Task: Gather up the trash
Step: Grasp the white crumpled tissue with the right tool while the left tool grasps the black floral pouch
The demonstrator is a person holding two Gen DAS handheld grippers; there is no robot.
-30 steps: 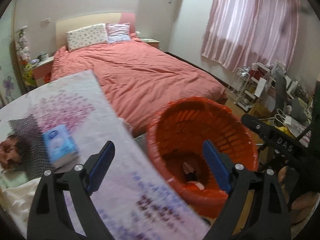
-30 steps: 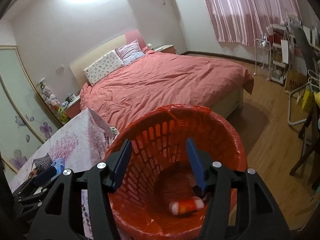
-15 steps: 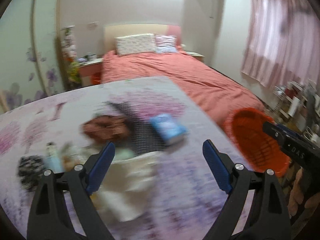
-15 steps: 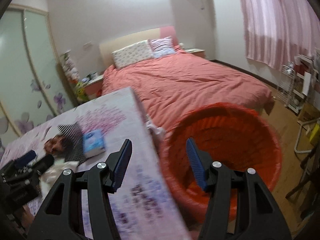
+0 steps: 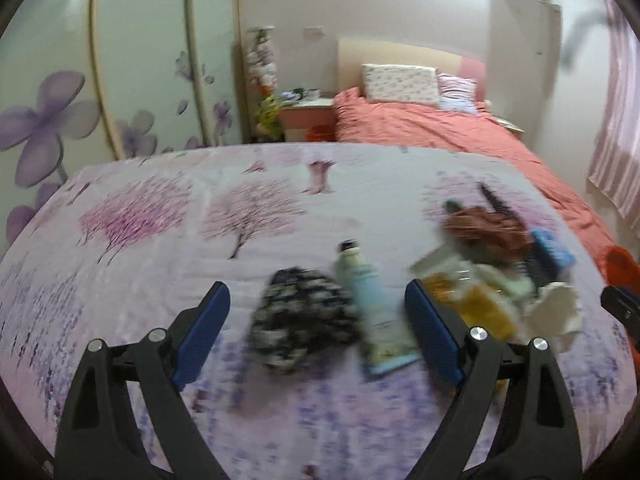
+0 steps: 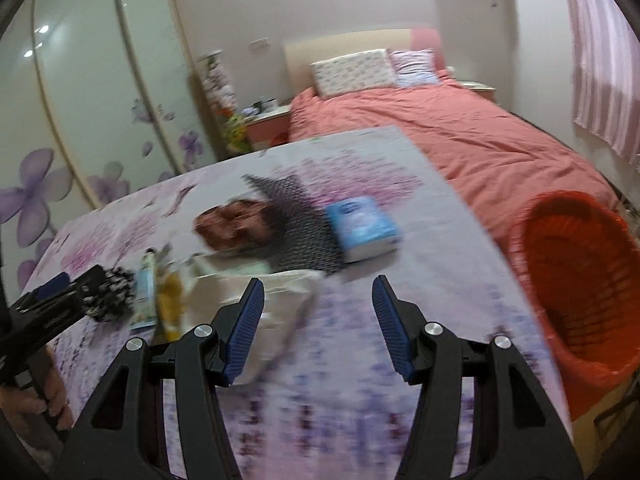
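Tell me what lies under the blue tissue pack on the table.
The blue tissue pack rests partly on a dark mesh-patterned cloth, its right side over the floral tablecloth. Anything hidden beneath the pack cannot be seen.

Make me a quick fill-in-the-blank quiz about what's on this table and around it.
1. The basket beside the table is ____ in colour.
2. The blue tissue pack lies on a cloth printed with pink ____.
3. Both the left gripper and the right gripper hold ____.

Missing words: orange; trees; nothing
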